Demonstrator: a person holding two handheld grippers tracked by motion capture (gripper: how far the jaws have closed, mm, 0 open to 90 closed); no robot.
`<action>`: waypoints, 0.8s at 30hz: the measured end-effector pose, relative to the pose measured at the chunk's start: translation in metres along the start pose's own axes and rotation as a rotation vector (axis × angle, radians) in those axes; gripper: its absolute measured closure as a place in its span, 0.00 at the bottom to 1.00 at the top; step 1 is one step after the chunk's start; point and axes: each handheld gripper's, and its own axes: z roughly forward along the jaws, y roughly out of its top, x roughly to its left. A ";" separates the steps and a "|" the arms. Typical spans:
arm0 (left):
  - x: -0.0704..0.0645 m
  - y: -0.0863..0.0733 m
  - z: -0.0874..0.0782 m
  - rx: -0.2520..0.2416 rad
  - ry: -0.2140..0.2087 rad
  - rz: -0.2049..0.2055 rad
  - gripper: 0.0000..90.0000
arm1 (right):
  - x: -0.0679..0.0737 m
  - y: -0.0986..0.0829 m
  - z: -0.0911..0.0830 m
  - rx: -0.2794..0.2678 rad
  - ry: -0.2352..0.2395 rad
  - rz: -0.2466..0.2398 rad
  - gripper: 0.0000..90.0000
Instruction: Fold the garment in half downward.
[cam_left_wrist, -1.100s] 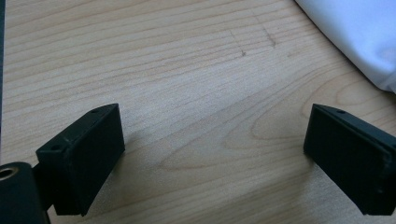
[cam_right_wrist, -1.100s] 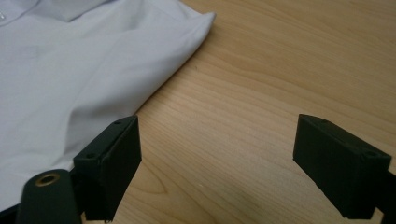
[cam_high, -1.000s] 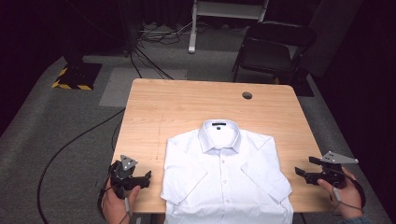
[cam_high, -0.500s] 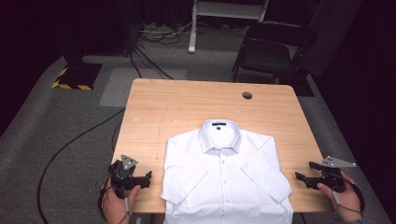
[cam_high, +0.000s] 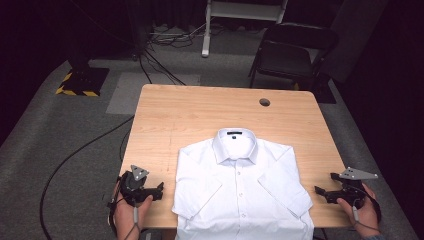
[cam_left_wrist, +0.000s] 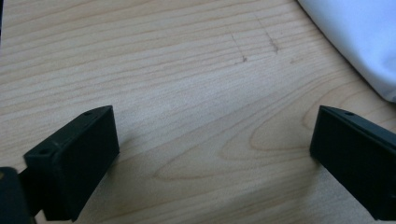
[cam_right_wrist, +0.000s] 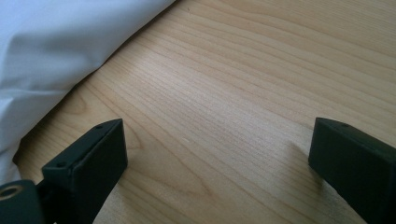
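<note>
Both grippers wait at the near edge of the table (cam_high: 200, 110), and neither has cloth in it. My left gripper (cam_high: 159, 191) sits at about 8 o'clock from the white shirt (cam_high: 240, 190), jaws spread wide over bare wood, with the shirt's sleeve edge (cam_left_wrist: 355, 42) up at 1 o'clock in the left gripper view. My right gripper (cam_high: 320, 192) sits at about 4 o'clock from the shirt, jaws equally wide, pointing in at the other sleeve (cam_right_wrist: 60, 51), which lies close by at 10 o'clock in the right gripper view.

The shirt lies flat, front up and buttoned, collar toward 12 o'clock, its hem hanging over the near edge. I judge the folding not yet begun: no sleeve is turned in, no side is doubled over. Every fold remains, starting with a grip on each sleeve.
</note>
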 end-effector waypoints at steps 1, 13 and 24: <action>-0.001 0.001 0.000 -0.005 -0.001 -0.005 0.04 | 0.000 0.000 0.000 0.000 0.002 -0.003 0.05; -0.023 0.038 -0.006 -0.078 0.005 0.042 0.04 | -0.001 0.001 0.001 -0.001 0.009 -0.010 0.05; -0.035 0.063 -0.007 -0.140 -0.035 0.051 0.03 | -0.001 0.001 0.001 -0.001 0.009 -0.010 0.05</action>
